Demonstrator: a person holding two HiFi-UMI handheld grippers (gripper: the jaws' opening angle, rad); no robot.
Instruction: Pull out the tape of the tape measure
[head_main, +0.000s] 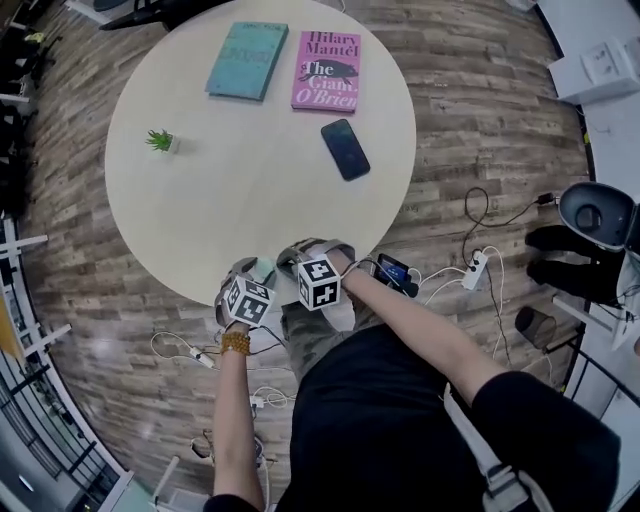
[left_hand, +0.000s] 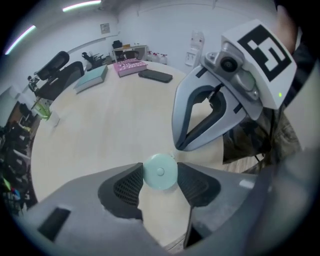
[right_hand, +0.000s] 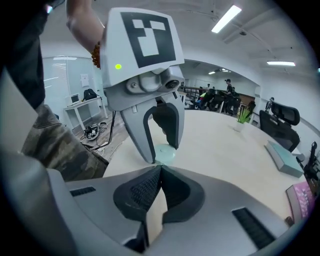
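Left tool (left_hand: 160, 175) tight around tape measure (left_hand: 160, 171), right tool (right_hand: 160, 169) opposite; phone (head_main: 345, 149), plant (head_main: 160, 140) beyond.

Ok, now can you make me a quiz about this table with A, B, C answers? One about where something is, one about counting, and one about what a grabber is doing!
1. Where is the little plant?
A. On a chair
B. On the floor
C. On the table, near its left edge in the head view

2. How many books lie on the table?
A. One
B. Two
C. Four

3. What is the left gripper doing?
A. Squeezing the tape measure
B. Holding a pencil
C. Holding nothing, jaws wide apart

Answers:
1 C: the plant stands alone on the pale table, by its left rim.
2 B: a teal book and a pink book lie side by side.
3 A: the left gripper has both pads against the mint tape measure.
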